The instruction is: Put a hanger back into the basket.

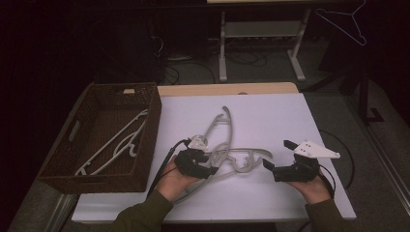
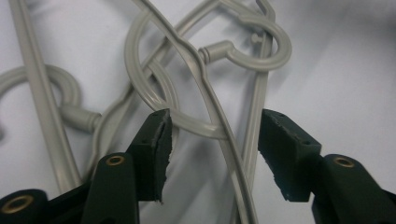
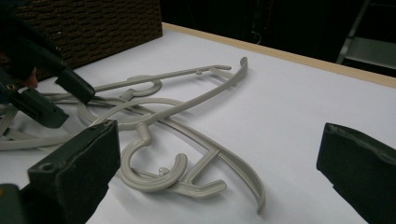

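Hangers [image 1: 227, 154] of smooth pale grey plastic lie tangled in a loose pile on the counter [image 1: 280, 116], toward the middle of its near half. Each has a thin ribbed bar, curved shoulders and a rounded hook; the hooks and bars cross over one another. No brand or writing can be read on them.

Counter surface is flat, matt white, with a light wooden strip along the far edge.

Left gripper [image 1: 205, 164] is over the near-left part of the pile. In the left gripper view its black jaws stand wide apart on either side of two crossing bars [image 2: 219, 135], gripping nothing; the left pad is chipped along its inner edge.

Right gripper [image 1: 275, 155] is near the right edge of the pile, apart from it. Its jaws are fully spread and empty, with a grey three-cornered plate [image 1: 316, 149] on top.

Basket [image 1: 150, 140], dark brown woven wicker, rectangular with cut-out handles, sits at the counter's left edge. It holds two white hangers [image 1: 121, 142] lying diagonally on its bottom.
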Demonstrator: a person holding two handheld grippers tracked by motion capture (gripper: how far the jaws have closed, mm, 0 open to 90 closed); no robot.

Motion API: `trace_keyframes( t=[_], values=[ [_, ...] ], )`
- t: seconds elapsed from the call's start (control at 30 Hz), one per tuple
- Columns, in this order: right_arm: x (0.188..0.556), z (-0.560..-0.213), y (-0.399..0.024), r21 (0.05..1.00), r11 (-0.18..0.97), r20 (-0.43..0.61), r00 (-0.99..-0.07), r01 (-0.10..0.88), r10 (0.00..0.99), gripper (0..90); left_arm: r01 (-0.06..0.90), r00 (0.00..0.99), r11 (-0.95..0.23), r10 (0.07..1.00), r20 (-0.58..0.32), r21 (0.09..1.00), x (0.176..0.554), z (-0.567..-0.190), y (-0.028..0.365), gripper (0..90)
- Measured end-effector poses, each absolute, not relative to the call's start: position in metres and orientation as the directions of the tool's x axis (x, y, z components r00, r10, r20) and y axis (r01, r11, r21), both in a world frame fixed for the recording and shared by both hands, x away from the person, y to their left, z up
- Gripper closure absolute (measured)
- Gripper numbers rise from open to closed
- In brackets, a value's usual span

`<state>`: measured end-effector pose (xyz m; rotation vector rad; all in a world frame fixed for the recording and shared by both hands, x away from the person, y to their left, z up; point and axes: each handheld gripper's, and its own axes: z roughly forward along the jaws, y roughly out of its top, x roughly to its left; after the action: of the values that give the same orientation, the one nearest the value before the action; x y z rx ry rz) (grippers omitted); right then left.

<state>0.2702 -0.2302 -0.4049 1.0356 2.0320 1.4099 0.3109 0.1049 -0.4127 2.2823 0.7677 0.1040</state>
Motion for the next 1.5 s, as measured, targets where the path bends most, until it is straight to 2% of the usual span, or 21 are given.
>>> trace_keyframes(
  t=[0.1,0.23,0.27,0.83,0.9,1.5],
  values=[
    [0.27,-0.405,-0.23,0.926,0.19,0.055,-0.612,0.328,0.789,0.0,0.515,0.814,-0.563,0.557,-0.163,0.646,0.311,-0.42,0.103,49.3],
    [0.27,-0.405,-0.23,0.925,0.197,0.048,-0.614,0.324,0.788,0.0,0.511,0.816,-0.577,0.557,-0.151,0.637,0.31,-0.425,0.1,54.4],
    [0.27,-0.406,-0.23,0.925,0.196,0.048,-0.614,0.325,0.788,0.0,0.502,0.826,-0.601,0.547,-0.137,0.622,0.311,-0.426,0.101,58.0],
    [0.271,-0.405,-0.229,0.927,0.198,0.045,-0.618,0.318,0.785,0.0,0.542,0.803,-0.58,0.572,-0.169,0.609,0.31,-0.435,0.101,69.7],
    [0.27,-0.405,-0.229,0.925,0.196,0.049,-0.616,0.325,0.786,0.0,0.539,0.807,-0.587,0.566,-0.171,0.604,0.31,-0.435,0.1,73.2],
    [0.27,-0.405,-0.229,0.925,0.2,0.047,-0.618,0.324,0.785,0.0,0.564,0.795,-0.57,0.571,-0.205,0.598,0.31,-0.428,0.104,78.9]
  ],
)
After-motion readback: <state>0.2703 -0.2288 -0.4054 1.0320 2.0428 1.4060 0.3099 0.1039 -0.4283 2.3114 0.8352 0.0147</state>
